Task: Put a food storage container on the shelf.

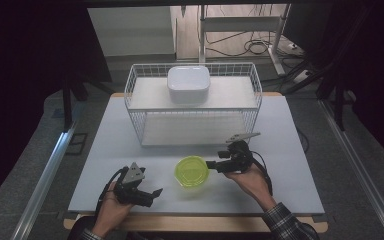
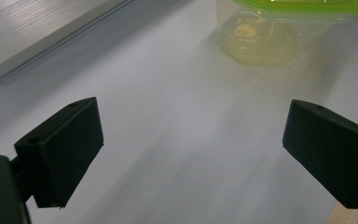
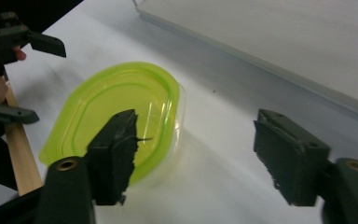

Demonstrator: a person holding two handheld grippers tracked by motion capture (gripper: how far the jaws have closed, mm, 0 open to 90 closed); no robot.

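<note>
Green-lidded container on the white surface, near the front edge and between the two hand-held grippers, in front of a white wire basket rack that carries a white box on its upper shelf.

The left gripper rests to the container's left, well apart from it, jaws spread wide with nothing between them. The right gripper sits at the container's right rim: its jaws are parted, one reaching over the lid, the other outside the wall, neither pad pressing yet, so nothing is held.

Handling, as judged from its look: a thin clear plastic tub with a snap-on lid, apparently empty, hence light, somewhat flexible, and smooth enough to slide on the surface if nudged. The stiffest place to take hold is probably the rim, where lid and wall meet, pinched from above and outside.

The high view gives the layout, rack and both hands. The right gripper view shows the straddle of the rim and the lid's moulded relief. The left gripper view shows the translucent wall and yellowish base below the lid.
</note>
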